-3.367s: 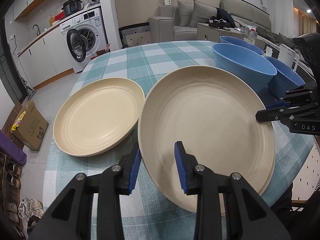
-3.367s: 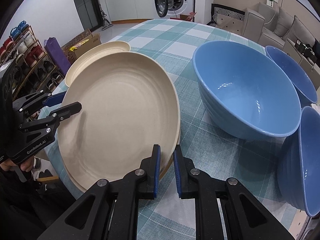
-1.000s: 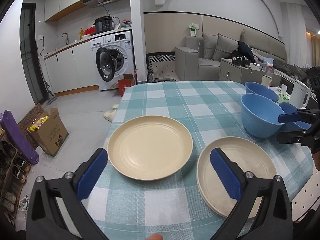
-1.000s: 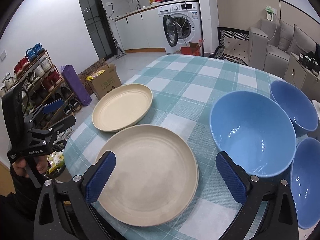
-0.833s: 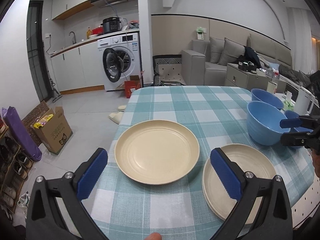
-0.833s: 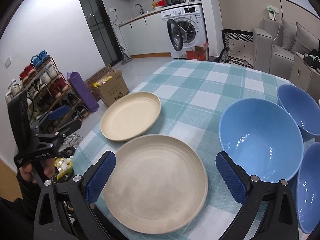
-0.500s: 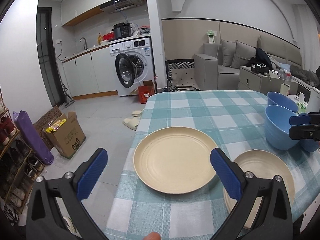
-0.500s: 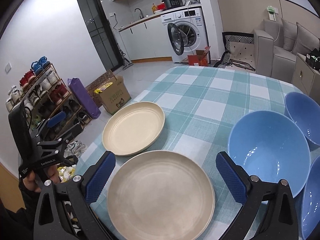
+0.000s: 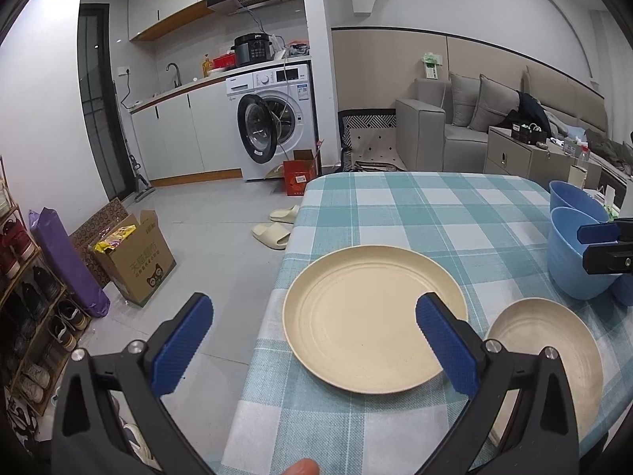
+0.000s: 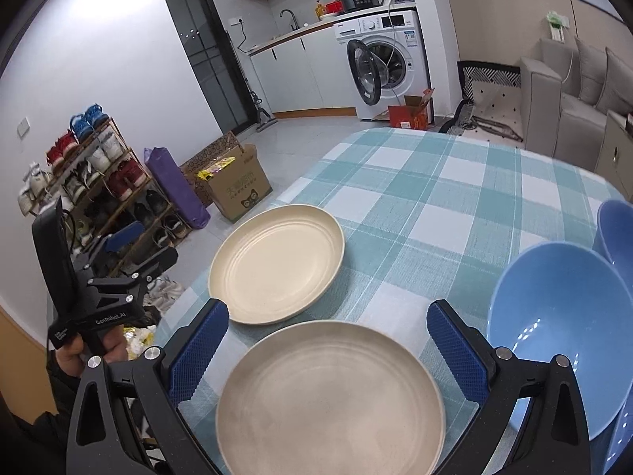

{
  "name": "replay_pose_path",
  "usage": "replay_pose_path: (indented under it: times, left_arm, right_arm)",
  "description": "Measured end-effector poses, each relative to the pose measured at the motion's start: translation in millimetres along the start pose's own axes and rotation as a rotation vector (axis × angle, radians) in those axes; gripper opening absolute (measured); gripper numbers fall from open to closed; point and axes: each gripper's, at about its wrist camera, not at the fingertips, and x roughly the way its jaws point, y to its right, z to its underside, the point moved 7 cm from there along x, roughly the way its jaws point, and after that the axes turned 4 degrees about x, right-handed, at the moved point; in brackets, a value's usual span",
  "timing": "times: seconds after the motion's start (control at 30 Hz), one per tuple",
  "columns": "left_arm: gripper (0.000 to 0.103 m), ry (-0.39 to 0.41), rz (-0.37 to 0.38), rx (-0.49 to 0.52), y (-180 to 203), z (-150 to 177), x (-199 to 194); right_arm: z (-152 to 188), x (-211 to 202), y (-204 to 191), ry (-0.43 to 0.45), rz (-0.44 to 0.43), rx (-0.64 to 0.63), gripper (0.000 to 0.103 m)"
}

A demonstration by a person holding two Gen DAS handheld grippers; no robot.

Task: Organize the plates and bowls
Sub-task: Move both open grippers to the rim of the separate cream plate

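Hovering above the worktop (image 10: pixel 455 182), the left gripper (image 9: pixel 312 340) and the right gripper (image 10: pixel 328 348) are both wide open and hold nothing. Two cream plates lie side by side, the far plate (image 10: pixel 277 263) and the near plate (image 10: pixel 330 394) (it looks like a stack), with blue bowls (image 10: pixel 561 320) beside them. I think stacking plates is the step now, so next a gripper must go down and pinch the far plate's rim.

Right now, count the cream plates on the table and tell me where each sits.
2. The far plate lies near the table's left edge; the near plate lies at the front edge, left of the blue bowl. They sit apart.
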Motion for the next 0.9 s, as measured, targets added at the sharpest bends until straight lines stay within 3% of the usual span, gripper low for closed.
replay_pose_path:
  times: [0.5, 0.9]
  left_arm:
    - [0.103, -0.037, -0.024, -0.021, -18, 13, 20]
    - [0.103, -0.108, 0.008, -0.042, -16, 30, 43]
  right_arm:
    - [-22, 27, -21, -0.001, 0.043, -0.059, 0.102]
    - [-26, 68, -24, -0.071, 0.045, -0.030, 0.098]
